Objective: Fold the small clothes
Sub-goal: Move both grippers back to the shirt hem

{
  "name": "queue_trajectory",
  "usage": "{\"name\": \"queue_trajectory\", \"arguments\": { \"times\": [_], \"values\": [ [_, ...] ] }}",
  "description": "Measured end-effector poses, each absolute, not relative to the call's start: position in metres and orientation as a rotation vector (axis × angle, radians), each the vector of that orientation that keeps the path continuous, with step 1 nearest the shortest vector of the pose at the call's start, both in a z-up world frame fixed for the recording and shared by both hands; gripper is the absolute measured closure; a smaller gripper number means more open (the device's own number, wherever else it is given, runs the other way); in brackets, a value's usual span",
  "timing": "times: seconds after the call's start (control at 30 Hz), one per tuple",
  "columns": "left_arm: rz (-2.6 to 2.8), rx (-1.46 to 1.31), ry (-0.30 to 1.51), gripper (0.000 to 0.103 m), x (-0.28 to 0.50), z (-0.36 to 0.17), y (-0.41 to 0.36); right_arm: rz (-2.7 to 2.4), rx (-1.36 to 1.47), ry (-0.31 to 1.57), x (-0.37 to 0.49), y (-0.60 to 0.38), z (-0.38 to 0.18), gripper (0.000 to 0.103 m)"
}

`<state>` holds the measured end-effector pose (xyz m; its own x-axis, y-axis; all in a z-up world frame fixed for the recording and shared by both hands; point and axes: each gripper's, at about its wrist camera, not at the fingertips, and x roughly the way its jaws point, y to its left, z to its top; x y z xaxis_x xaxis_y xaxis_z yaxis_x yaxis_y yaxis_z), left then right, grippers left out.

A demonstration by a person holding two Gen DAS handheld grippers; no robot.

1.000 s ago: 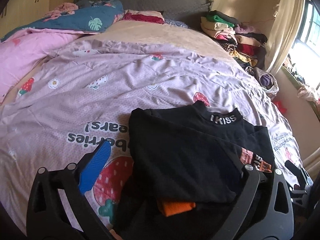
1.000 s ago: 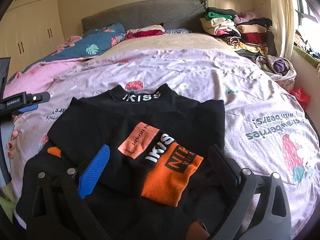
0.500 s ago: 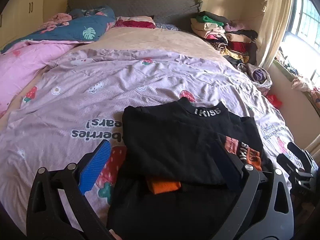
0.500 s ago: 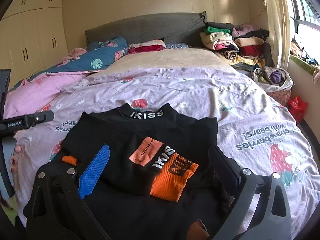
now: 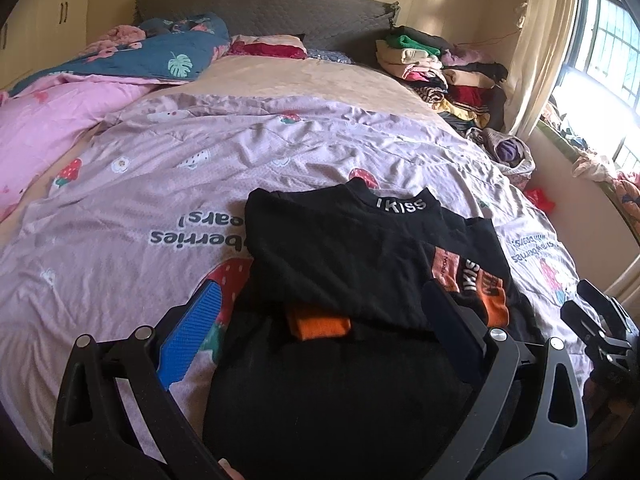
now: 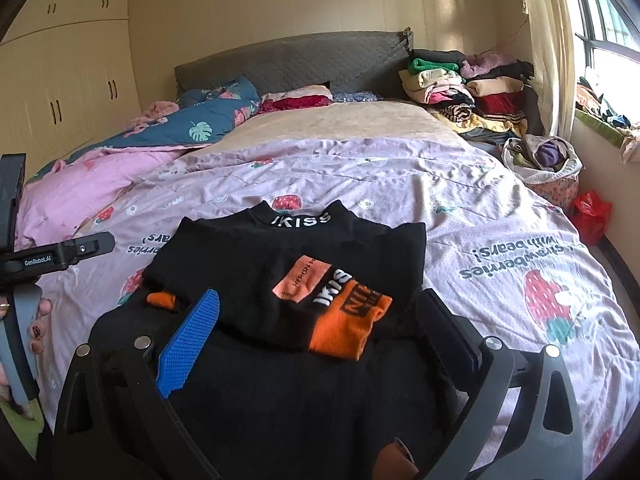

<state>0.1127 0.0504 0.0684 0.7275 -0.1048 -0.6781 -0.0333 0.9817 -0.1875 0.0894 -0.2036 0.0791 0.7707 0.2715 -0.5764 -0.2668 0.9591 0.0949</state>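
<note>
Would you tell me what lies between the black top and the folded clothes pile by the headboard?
Only bedding: the lilac strawberry quilt and, beyond it, a beige sheet. Nothing else sits between the black top and the clothes pile, as the right wrist view shows.

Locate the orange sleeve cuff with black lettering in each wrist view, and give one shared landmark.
Left wrist: orange cuff lies right of centre, just beyond the right finger.
Right wrist: it lies at centre, between the fingers.
Shared landmark: the white-lettered collar.

A lilac strawberry-print quilt (image 6: pixel 460 216) covers the bed; folded clothes (image 6: pixel 460 80) are stacked at 1 o'clock, a blue leaf-print blanket (image 6: pixel 200 120) at 11.
</note>
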Motion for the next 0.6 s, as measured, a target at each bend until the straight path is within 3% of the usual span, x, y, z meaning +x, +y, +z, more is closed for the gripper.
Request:
{"name": "queue_trajectory", "arguments": {
  "times": [0.6],
  "values": [
    [-0.017, -0.164, 0.757, 0.010, 0.067, 0.056, 0.053, 0.258, -0.006, 0.679, 0.041, -0.223, 0.062, 0.004]
  ]
}}
